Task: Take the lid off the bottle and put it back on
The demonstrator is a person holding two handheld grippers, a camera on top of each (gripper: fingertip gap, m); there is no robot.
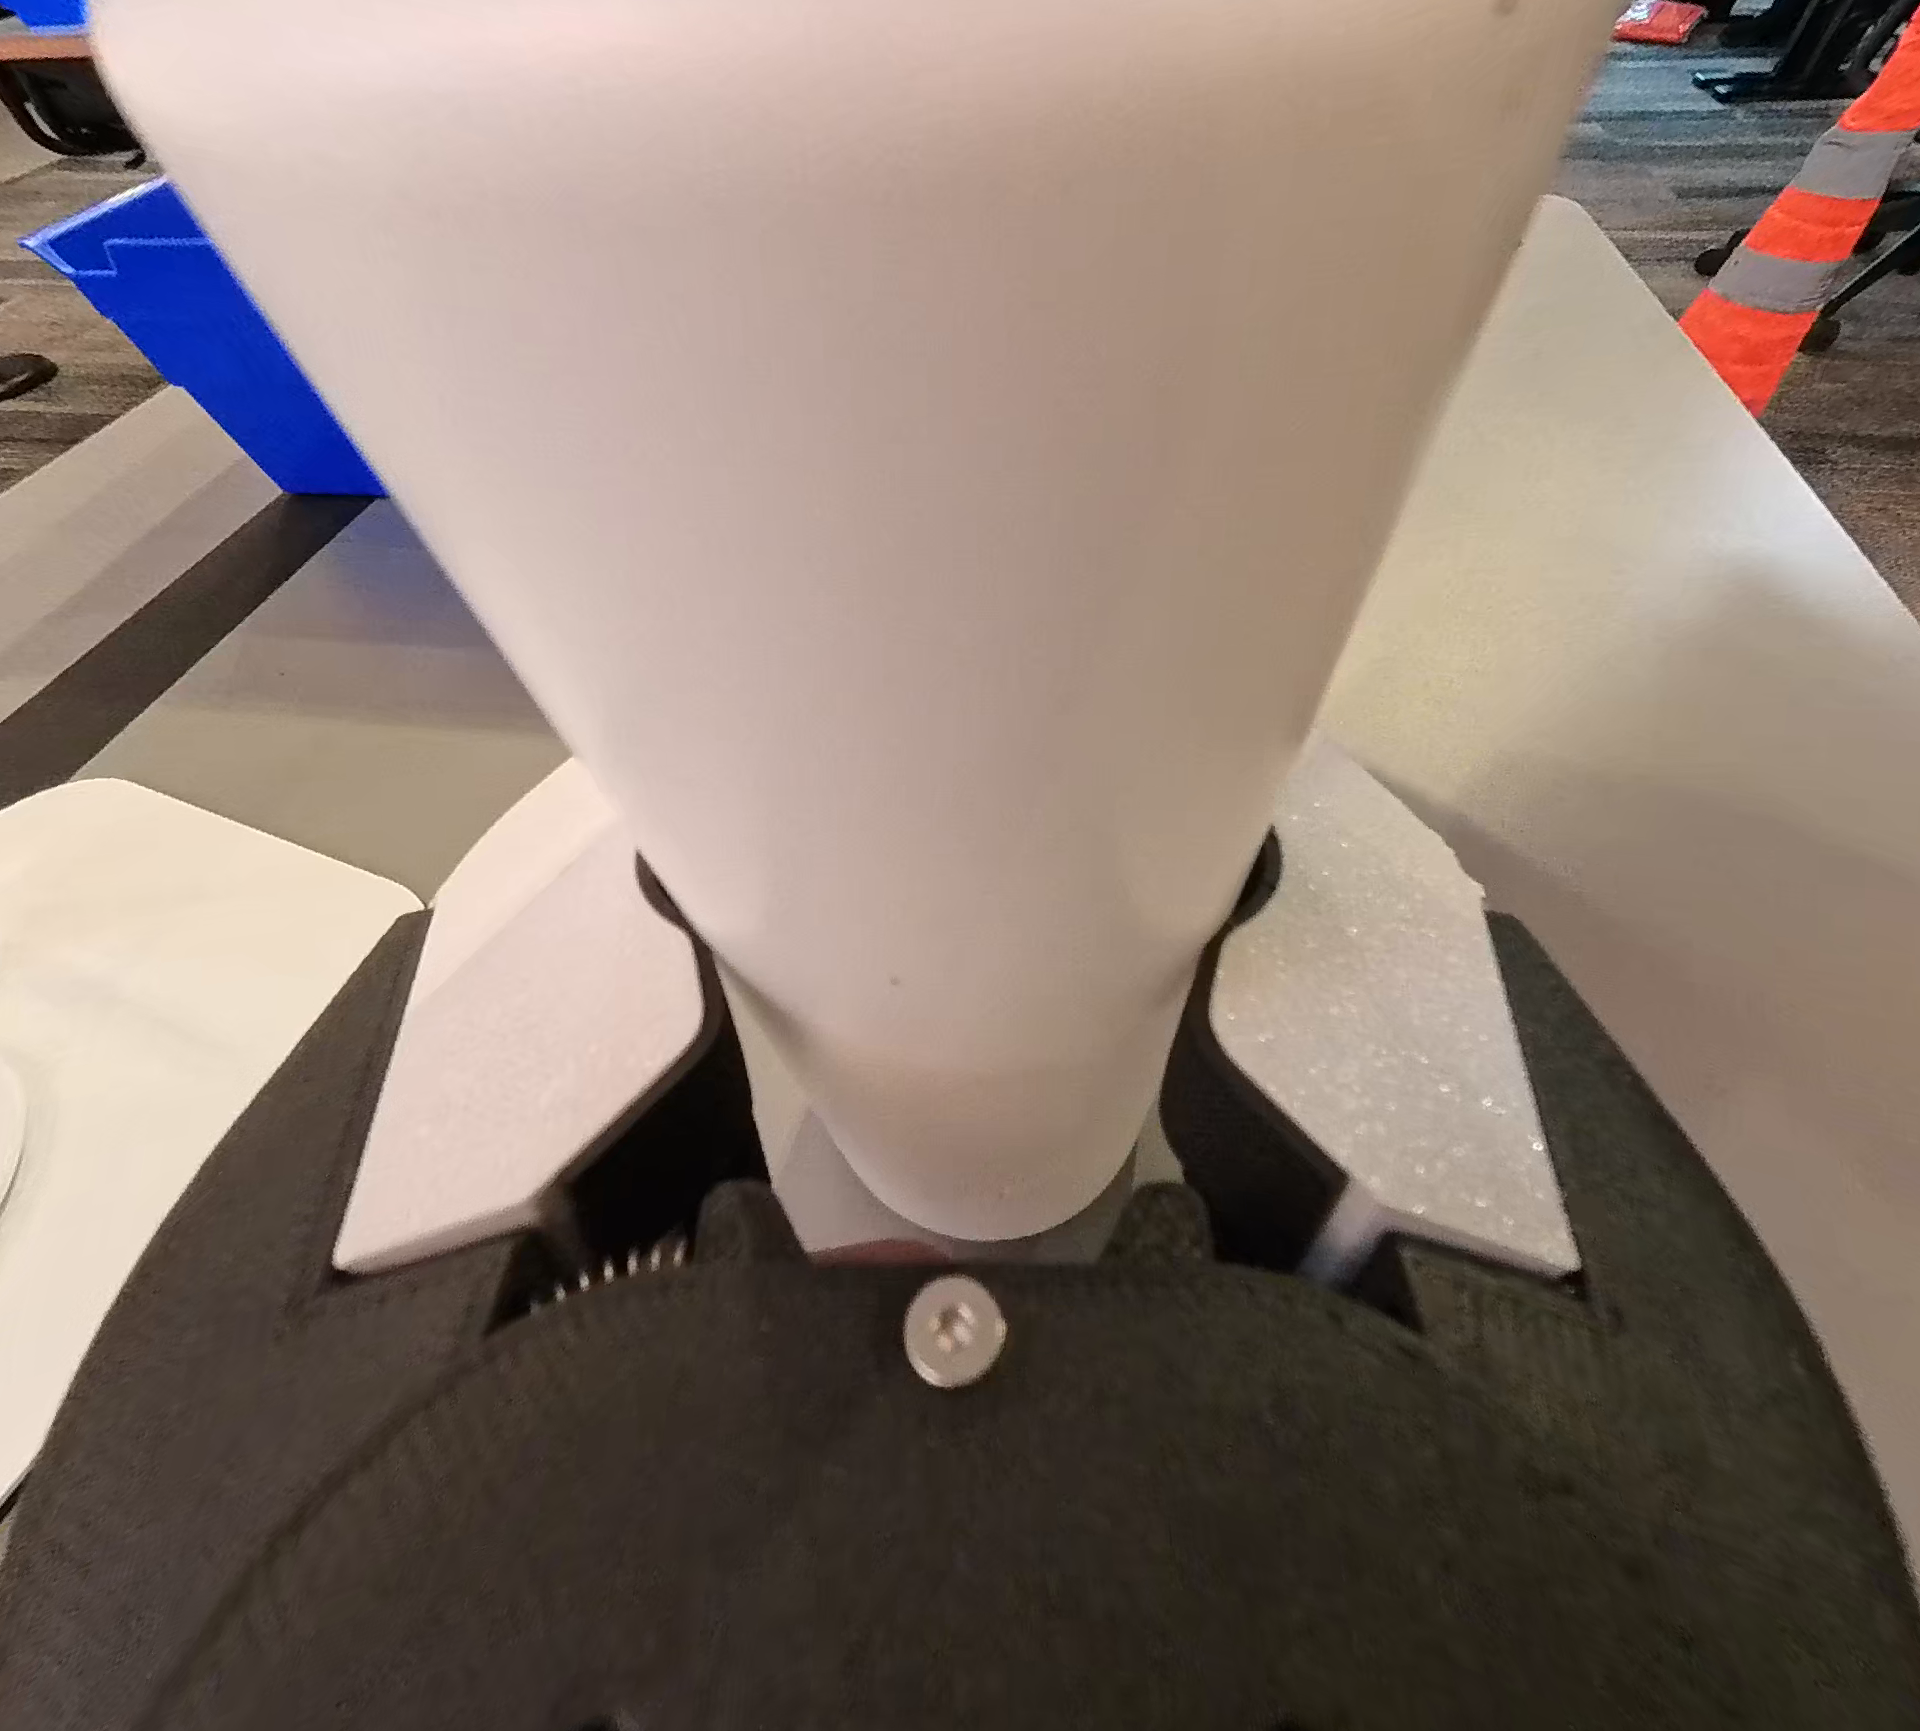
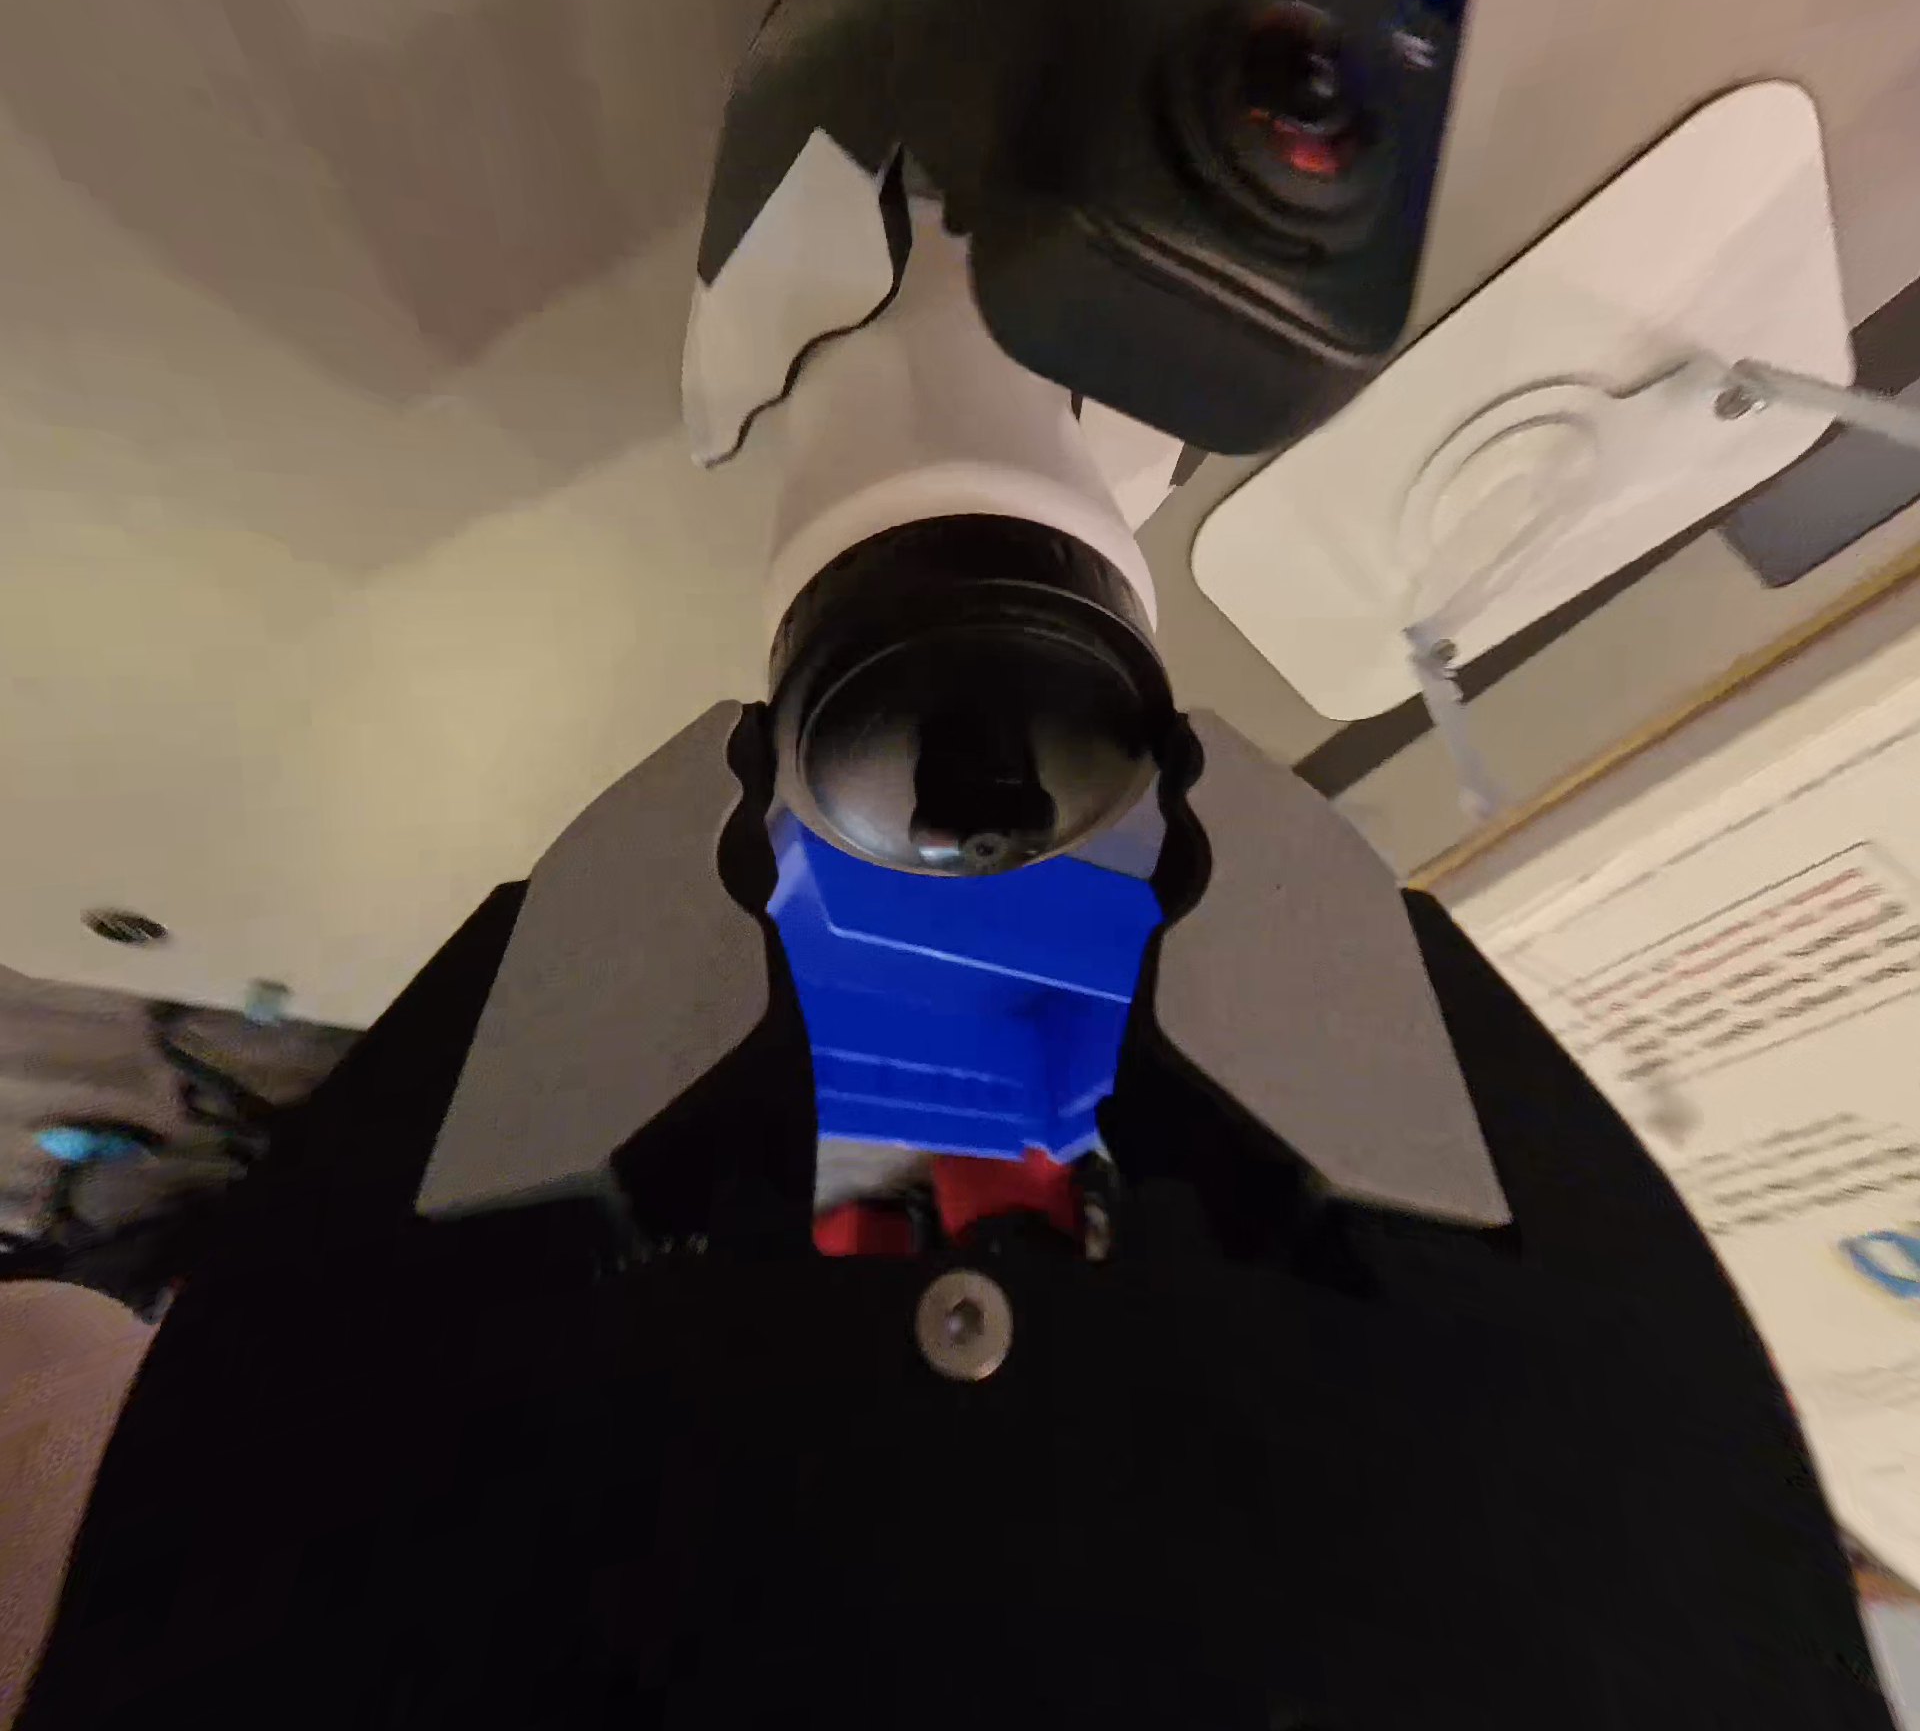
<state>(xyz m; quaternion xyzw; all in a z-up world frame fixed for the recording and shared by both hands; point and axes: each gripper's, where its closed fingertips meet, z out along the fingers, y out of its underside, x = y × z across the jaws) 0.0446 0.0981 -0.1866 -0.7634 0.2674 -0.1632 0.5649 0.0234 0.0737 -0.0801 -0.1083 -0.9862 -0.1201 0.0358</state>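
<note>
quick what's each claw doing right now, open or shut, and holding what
Left claw: shut on the white bottle, gripping it around its body.
Right claw: shut on the black lid, which sits at the bottle's mouth; seated or loose cannot be told.

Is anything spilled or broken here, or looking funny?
Nothing looks spilled or broken. The white bottle is off the table, clamped low on its body by the left gripper. The right gripper pinches the black lid at the bottle's top. Whether the lid is screwed tight cannot be told.
</note>
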